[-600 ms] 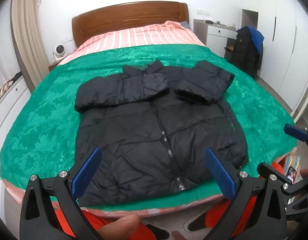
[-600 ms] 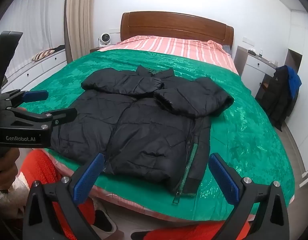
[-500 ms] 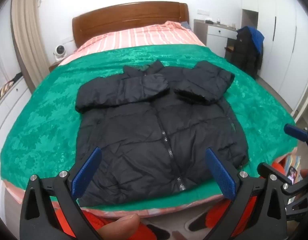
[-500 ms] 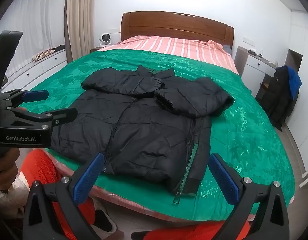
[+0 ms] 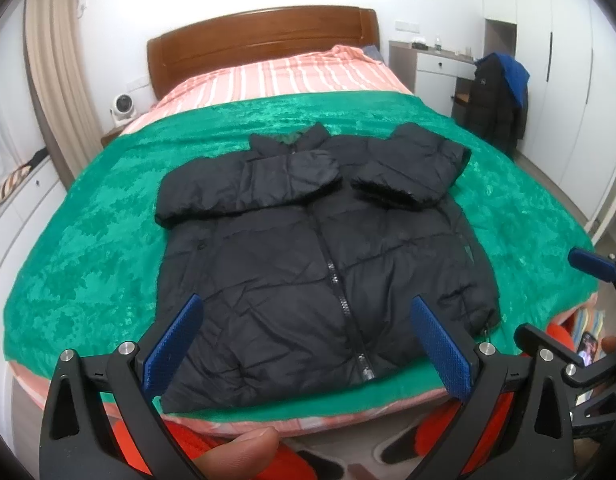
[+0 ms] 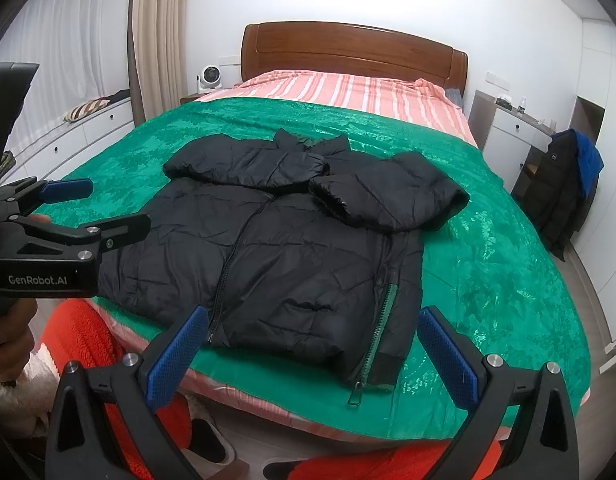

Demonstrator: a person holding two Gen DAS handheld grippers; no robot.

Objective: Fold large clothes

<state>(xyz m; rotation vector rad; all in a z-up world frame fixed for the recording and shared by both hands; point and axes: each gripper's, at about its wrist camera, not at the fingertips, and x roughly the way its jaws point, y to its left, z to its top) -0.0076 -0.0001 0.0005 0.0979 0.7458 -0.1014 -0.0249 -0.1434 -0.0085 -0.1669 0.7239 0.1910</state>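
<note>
A black puffer jacket (image 5: pixel 320 256) lies front up and zipped on the green bedspread (image 5: pixel 87 240), hem toward me, both sleeves folded across the chest. It also shows in the right wrist view (image 6: pixel 291 252). My left gripper (image 5: pixel 305 340) is open and empty, held above the hem near the bed's front edge. My right gripper (image 6: pixel 314 348) is open and empty, held over the jacket's right hem corner. The left gripper (image 6: pixel 67 216) also shows at the left of the right wrist view.
The bed has a wooden headboard (image 5: pixel 263 40) and striped pink sheet (image 5: pixel 287 76). White drawers (image 6: pixel 67 132) run along the left wall. A chair draped with dark and blue coats (image 5: pixel 496 100) stands by a desk at right. Slippers (image 6: pixel 211 440) lie on the floor.
</note>
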